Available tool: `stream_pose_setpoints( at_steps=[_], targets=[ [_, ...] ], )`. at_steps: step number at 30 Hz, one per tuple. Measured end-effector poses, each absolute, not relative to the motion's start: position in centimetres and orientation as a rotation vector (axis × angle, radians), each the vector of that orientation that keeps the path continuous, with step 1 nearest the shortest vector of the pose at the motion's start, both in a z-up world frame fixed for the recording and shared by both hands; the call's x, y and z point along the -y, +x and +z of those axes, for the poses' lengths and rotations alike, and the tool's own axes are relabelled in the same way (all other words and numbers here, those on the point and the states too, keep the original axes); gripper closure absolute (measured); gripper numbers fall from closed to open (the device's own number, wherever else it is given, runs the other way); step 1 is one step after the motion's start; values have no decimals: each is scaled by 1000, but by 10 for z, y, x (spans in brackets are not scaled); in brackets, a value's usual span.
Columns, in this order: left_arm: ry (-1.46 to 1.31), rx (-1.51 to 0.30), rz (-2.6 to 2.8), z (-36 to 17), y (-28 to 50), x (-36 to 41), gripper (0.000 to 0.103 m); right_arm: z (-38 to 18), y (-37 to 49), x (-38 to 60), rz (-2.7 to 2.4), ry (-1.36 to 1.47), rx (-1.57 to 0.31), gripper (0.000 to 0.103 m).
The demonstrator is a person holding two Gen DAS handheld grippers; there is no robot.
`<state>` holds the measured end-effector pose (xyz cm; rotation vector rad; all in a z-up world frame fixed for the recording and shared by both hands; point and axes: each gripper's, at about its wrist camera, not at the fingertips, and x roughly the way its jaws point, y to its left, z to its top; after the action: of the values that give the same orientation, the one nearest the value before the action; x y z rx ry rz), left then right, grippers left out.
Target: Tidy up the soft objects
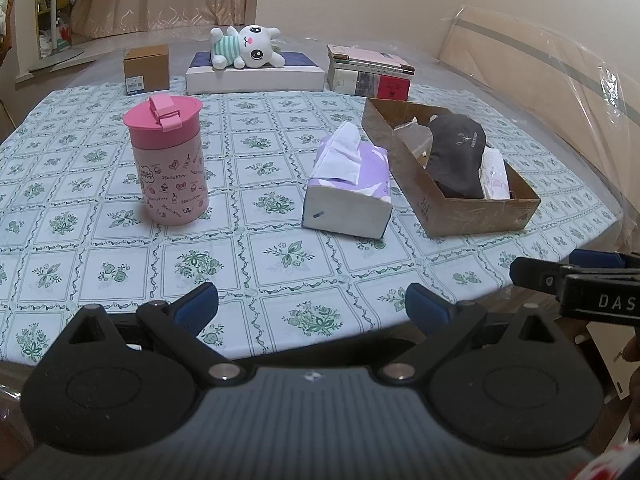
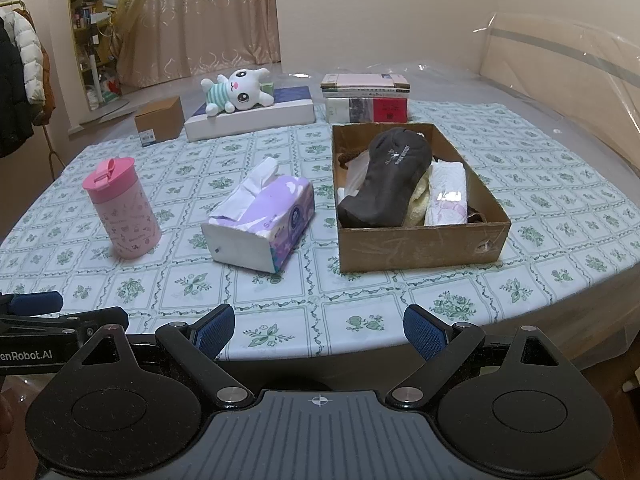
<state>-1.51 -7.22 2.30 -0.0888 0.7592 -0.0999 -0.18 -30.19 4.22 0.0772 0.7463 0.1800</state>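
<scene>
Cardboard box (image 2: 420, 246) holds dark cap (image 2: 384, 180), white pack (image 2: 448, 196).

The tablecloth (image 2: 256, 288) was white with a green floral grid. At nine o'clock stood a pink Hello Kitty tumbler (image 2: 122, 210); at centre, a purple-and-white tissue pack (image 2: 264, 220). At three o'clock a brown cardboard box (image 2: 420, 246) held a dark grey cap (image 2: 384, 180). At twelve lay a white plush rabbit (image 2: 238, 92) in green stripes.
</scene>
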Motion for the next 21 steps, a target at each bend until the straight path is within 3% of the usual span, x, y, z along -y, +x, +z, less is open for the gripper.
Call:
stream_pose_setpoints(
  at_steps=[21],
  targets=[
    [-90, -764, -107, 23, -12, 73, 4, 44, 0, 300, 180, 75, -746, 12]
  ],
)
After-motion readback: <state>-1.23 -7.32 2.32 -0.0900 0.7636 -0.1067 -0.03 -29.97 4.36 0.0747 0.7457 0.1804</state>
